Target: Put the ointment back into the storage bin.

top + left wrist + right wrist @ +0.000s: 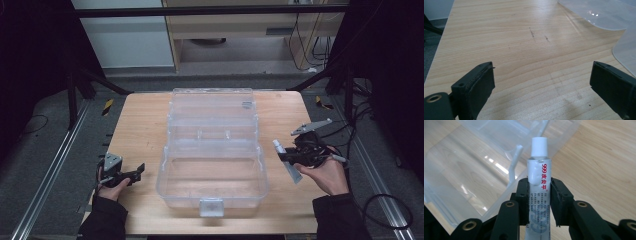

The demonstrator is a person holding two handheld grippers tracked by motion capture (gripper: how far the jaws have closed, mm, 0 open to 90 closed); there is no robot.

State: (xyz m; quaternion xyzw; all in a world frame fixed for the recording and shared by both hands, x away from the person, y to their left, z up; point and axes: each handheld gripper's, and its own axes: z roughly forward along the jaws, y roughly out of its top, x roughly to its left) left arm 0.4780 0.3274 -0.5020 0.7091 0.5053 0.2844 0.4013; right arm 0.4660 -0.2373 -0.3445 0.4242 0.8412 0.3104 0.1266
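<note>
Table: pale wooden top (pixel 140 125); bare grain with a few dark scratches under my left gripper's camera
Box: clear plastic case (pixel 212 175), lid (pixel 212 107) thrown back toward the far edge; stands mid-table; white latch (pixel 211 206) on the near wall; tub holds nothing that I can see
Left gripper (pixel 134 174): in my left hand (pixel 114 187), near the left of the box, apart from it; jaws spread wide, nothing between them; seen from its own camera (pixel 541 85), only table lies ahead, with the box's edge at the right
Right gripper (pixel 285 156): in my right hand (pixel 327 175), just right of the box; jaws clenched on the tube
Tube: white ointment tube (pixel 539 187), ribbed white cap (pixel 539 146), red and grey print; pinched across its middle, cap pointing away from my hand toward the box wall; in the high view (pixel 287 161) it hangs beside the box's right wall, off the table
Sleeves: dark, both forearms entering from the near edge
</note>
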